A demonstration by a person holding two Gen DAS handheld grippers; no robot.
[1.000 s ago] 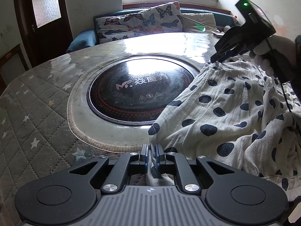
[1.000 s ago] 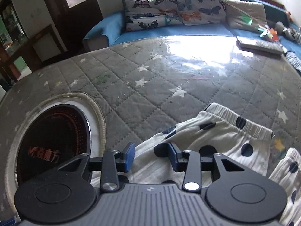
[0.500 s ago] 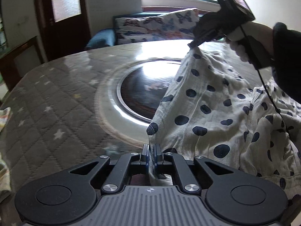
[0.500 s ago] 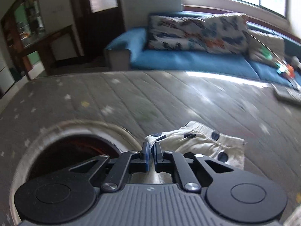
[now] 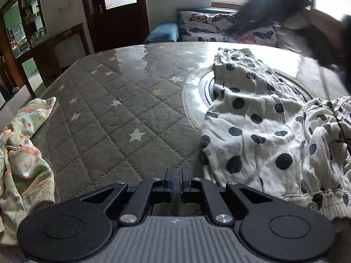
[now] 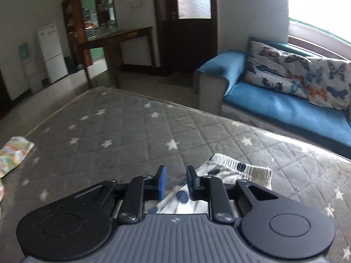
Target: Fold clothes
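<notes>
Polka-dot garment (image 5: 263, 127) spread over grey star-quilted tabletop (image 5: 114, 118), covering round inset; left gripper (image 5: 175, 183) pressed together, holding nothing visible. Right view: right gripper (image 6: 175, 183) parted above garment hem; blue sofa (image 6: 285, 107) beyond.

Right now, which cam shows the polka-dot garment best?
Left wrist view: the polka-dot garment is spread across the right of the quilted table cover, lying over the round inset. Right wrist view shows only its striped hem and a few dots behind the open right tongs.
</notes>
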